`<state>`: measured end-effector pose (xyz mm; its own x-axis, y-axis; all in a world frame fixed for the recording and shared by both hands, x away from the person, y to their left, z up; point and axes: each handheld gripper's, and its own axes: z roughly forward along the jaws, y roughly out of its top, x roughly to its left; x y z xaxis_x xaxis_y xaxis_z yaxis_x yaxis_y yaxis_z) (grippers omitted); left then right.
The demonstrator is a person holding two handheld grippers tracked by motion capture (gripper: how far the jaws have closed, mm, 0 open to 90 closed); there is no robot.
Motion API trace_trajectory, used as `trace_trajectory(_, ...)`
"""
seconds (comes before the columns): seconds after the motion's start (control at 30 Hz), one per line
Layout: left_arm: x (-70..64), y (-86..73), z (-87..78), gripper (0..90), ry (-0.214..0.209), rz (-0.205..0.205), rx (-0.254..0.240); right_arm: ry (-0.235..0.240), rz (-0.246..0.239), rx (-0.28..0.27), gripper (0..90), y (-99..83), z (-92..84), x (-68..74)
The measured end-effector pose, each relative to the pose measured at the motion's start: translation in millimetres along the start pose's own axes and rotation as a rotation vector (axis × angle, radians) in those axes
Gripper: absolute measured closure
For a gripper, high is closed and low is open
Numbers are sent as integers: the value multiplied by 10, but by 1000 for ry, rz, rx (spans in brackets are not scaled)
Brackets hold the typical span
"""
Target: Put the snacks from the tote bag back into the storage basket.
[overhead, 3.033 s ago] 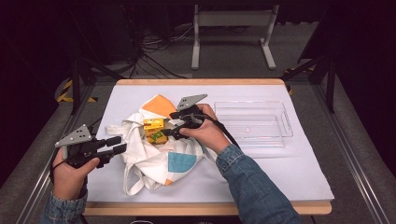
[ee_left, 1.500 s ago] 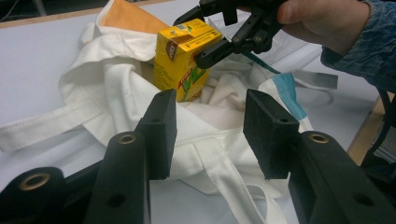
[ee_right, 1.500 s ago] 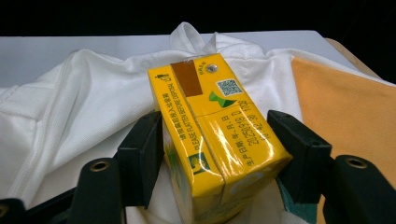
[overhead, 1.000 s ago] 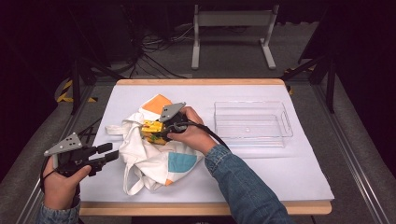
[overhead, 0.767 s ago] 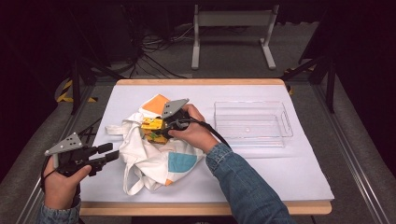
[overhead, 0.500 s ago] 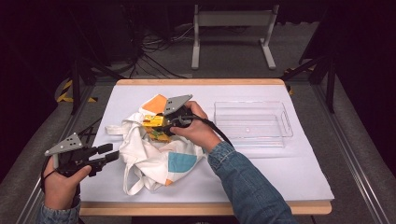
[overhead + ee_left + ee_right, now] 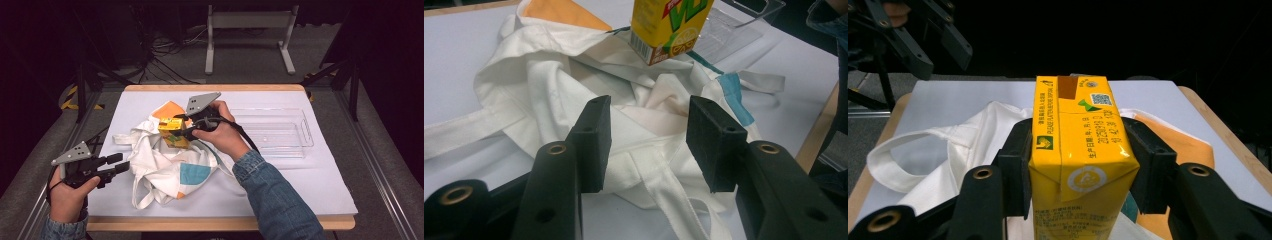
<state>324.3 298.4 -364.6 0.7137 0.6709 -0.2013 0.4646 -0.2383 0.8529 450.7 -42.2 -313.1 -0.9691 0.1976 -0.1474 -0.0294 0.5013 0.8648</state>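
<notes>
Yellow juice carton (image 7: 1078, 155) clamped in right gripper (image 7: 1080, 165) above white tote bag (image 7: 165, 165), mid-bench; clear tray (image 7: 280, 132) by right edge; left gripper (image 7: 649, 145) jaws apart, empty.

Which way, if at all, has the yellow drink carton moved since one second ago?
Yes. The yellow drink carton, clamped in the right gripper, has risen off the white tote bag, drifting slightly toward the clear tray.

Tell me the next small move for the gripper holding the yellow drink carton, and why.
Probably carry it sideways toward the clear tray. The right gripper clamps the carton above the white bag, and the tray beside it looks the likeliest spot.
</notes>
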Motion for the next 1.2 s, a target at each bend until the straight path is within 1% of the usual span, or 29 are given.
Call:
trace_trajectory(0.3,5,44,65,515,-6,11,3,-18,8,-22,511,32,-326,-34)
trace_trajectory(0.33,5,44,65,510,-6,11,3,-18,8,-22,511,32,-326,-34)
trace_trajectory(0.37,2,51,80,498,-4,8,4,-21,10,-20,511,26,-389,-46)
trace_trajectory(0.4,2,51,80,485,-4,8,4,-21,10,-20,511,26,-389,-46)
trace_trajectory(0.43,8,59,90,475,2,18,5,-28,13,-19,511,17,-453,-58)
trace_trajectory(0.5,3,63,98,469,-1,10,5,-34,15,-22,511,9,-518,-73)
trace_trajectory(0.53,3,63,98,464,-1,10,5,-34,15,-22,511,9,-518,-73)
trace_trajectory(0.57,6,67,102,461,1,14,5,-40,18,-26,511,-3,-593,-88)
trace_trajectory(0.6,2,66,104,460,2,8,3,-42,20,-26,511,-8,-618,-95)
trace_trajectory(0.7,5,69,103,455,2,14,2,-52,26,-28,510,-28,-716,-122)
trace_trajectory(0.97,1,61,88,449,9,14,4,-72,37,-30,510,-90,-971,-181)
trace_trajectory(1.0,0,56,84,447,12,9,2,-75,37,-30,510,-98,-1003,-186)
trace_trajectory(1.1,12,50,66,441,17,10,1,-86,41,-29,510,-120,-1091,-200)
trace_trajectory(1.13,6,46,63,440,18,1,-1,-91,42,-29,510,-130,-1122,-206)
trace_trajectory(1.2,2,43,60,440,17,-1,-1,-96,44,-28,510,-156,-1183,-220)
